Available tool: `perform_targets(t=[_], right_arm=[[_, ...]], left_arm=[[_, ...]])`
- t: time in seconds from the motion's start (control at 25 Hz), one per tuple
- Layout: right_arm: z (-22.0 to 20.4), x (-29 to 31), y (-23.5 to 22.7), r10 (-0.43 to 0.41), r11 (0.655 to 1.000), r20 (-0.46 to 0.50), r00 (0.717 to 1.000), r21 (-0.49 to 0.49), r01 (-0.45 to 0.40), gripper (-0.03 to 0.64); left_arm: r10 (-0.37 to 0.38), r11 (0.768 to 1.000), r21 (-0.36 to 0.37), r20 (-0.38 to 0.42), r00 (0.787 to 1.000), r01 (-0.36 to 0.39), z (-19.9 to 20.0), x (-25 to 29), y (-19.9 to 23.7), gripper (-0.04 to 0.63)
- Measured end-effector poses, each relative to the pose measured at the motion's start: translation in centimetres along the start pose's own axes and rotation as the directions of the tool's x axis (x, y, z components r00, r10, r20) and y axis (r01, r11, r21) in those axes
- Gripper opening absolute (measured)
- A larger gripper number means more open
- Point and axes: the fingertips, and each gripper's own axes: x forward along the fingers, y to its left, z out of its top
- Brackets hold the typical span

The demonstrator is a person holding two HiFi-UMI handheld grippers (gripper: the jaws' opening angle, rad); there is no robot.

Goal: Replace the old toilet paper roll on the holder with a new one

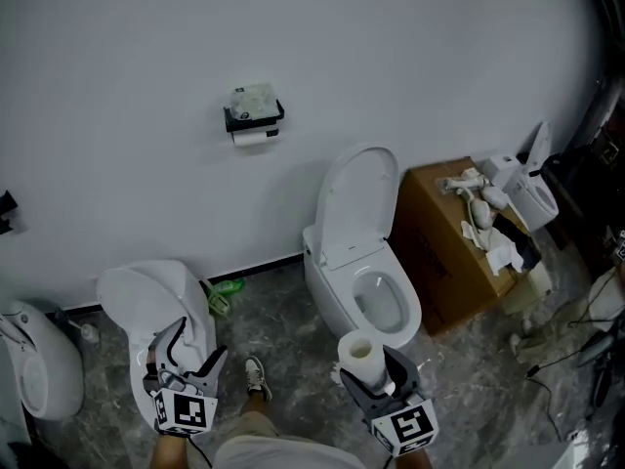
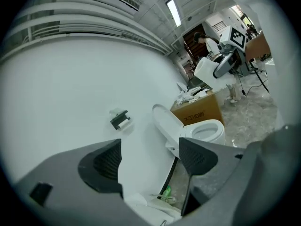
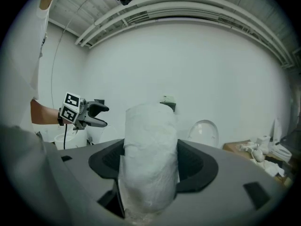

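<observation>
Head view of a tiled washroom corner. The wall-mounted toilet paper holder (image 1: 254, 117) sits high on the white wall (image 1: 127, 76), to the upper left of the open-lidded toilet (image 1: 359, 203). The old toilet paper roll (image 1: 251, 138) hangs on the holder, and a small pale packet (image 1: 252, 99) rests on top of it. The right gripper (image 1: 376, 369), at the lower centre-right near the toilet bowl, has its jaws clamped on the new toilet paper roll (image 1: 361, 352). The roll stands upright between the pads, its hollow core facing up. The right gripper view shows the roll filling the gap between both pads. The left gripper (image 1: 193, 352), at the lower left over a second white toilet (image 1: 146, 306), has its jaws spread wide. Nothing lies between them, as the left gripper view confirms. Both grippers are well apart from the holder. A brown cardboard box (image 1: 439, 252) topped with white fittings stands just right of the toilet.
</observation>
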Motion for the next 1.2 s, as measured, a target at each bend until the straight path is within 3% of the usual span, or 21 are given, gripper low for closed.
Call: perform_targets(t=[0.2,0.6,0.88,1.2], right_arm=[[3.0,9.3,-2.9,-0.026,1.0,-0.024,0.999,-0.011,0.026,0.31],[12.1,27.5,-5.4,-0.043,0.998,-0.026,0.999,-0.051,0.041,0.31],[12.0,30.6,-8.5,-0.103,0.995,-0.078,0.992,-0.023,0.102,0.31],[13.4,35.0,-12.9,-0.057,0.997,-0.018,0.998,-0.046,0.056,0.31]], left_arm=[[-0.029,1.0,-0.01,0.031,0.999,0.03,-1.2,8.5,6.1,0.364],[-0.072,0.997,0.047,0.094,0.993,0.068,-3.0,21.5,19.3,0.364],[-0.104,0.993,0.075,0.128,0.986,0.095,-1.5,27.3,21.6,0.364],[-0.059,0.991,0.127,0.106,0.993,0.045,0.5,32.4,22.2,0.364]])
